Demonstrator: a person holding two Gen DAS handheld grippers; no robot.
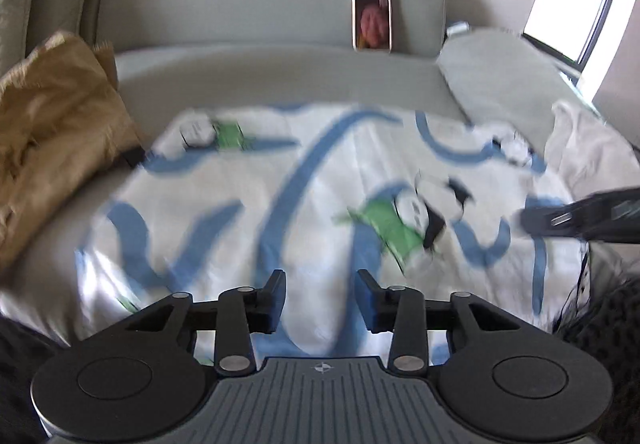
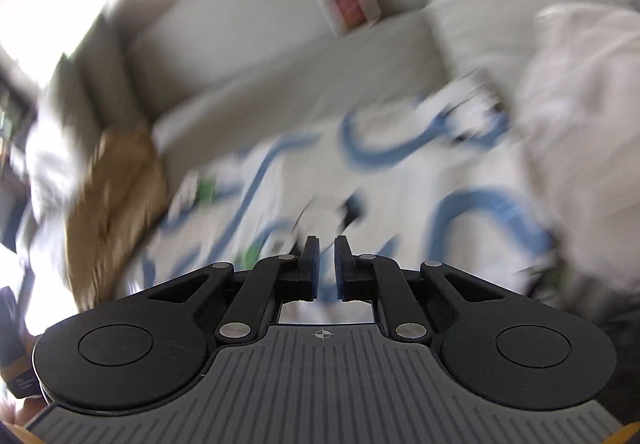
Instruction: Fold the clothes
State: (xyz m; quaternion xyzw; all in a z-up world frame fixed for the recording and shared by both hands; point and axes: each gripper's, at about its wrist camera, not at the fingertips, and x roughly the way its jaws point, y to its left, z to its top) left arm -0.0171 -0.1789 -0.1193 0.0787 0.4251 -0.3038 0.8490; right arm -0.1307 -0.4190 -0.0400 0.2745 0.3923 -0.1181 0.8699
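A white garment (image 1: 304, 200) with blue swirls and green and black cartoon prints lies spread on the grey sofa seat (image 1: 280, 72). It also shows in the blurred right wrist view (image 2: 400, 180). My left gripper (image 1: 321, 284) is open and empty above the garment's near edge. My right gripper (image 2: 327, 248) has its jaws a narrow gap apart with nothing between them, above the garment. Its black body (image 1: 580, 218) shows in the left wrist view at the right edge.
A tan fuzzy cushion (image 1: 52, 124) lies at the left. A grey pillow (image 1: 500, 72) and a pile of white cloth (image 1: 592, 152) lie at the right. A phone (image 1: 371, 17) leans against the sofa back. A dark knit fabric (image 1: 600, 316) sits at the lower right.
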